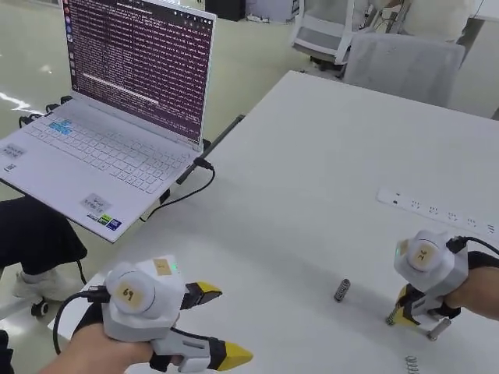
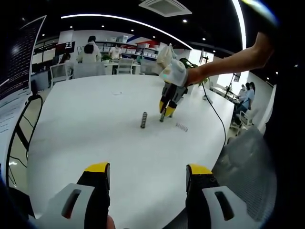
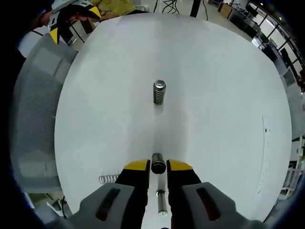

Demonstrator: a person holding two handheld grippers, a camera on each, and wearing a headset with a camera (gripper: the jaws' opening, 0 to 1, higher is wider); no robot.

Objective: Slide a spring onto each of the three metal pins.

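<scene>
Right gripper jaws clamping on spring, standing upright on desk. Left gripper jaws sitting apart, empty. Spring looking light, squashy, prone to rolling; gripping gently mid-coil seeming best.

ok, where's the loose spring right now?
The loose spring lies flat on the white table at the head view's bottom right, just nearer the person than the right claw, with the upright sprung pin further left.
</scene>
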